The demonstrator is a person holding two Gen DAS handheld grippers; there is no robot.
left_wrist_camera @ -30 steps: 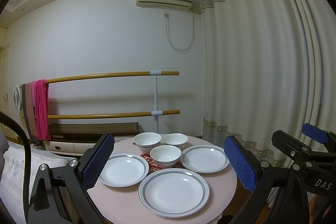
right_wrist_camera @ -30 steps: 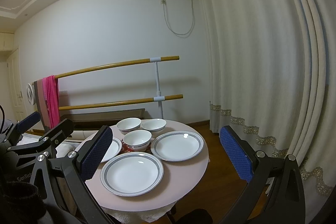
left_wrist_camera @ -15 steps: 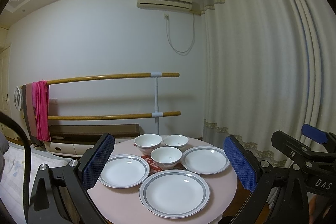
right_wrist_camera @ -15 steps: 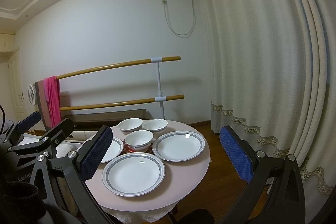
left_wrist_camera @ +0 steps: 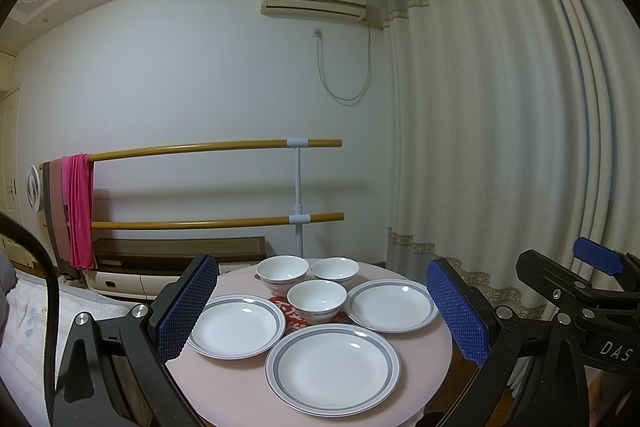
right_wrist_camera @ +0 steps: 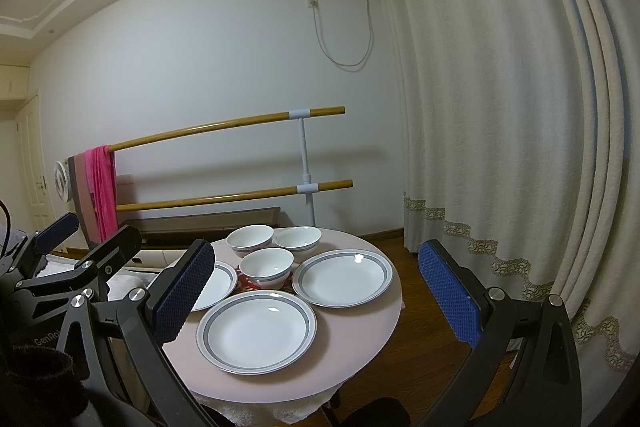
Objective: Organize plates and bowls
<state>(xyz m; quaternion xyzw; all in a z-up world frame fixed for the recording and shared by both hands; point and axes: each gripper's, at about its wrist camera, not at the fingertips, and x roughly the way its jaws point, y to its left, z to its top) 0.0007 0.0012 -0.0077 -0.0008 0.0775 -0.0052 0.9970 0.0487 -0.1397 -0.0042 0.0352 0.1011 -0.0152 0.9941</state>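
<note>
Barely anything changed in the last second: left tongs point(left_wrist_camera: 322, 311) and right tongs point(right_wrist_camera: 316, 293) hover wide apart, empty, above the table point(left_wrist_camera: 240, 391); 3 plates point(left_wrist_camera: 333, 367) and 3 bowls point(left_wrist_camera: 317, 301) sit untouched.

"DAS" on right hand-held gripper point(left_wrist_camera: 592, 275), "GenRo…" on left hand-held gripper point(right_wrist_camera: 60, 239)
</note>
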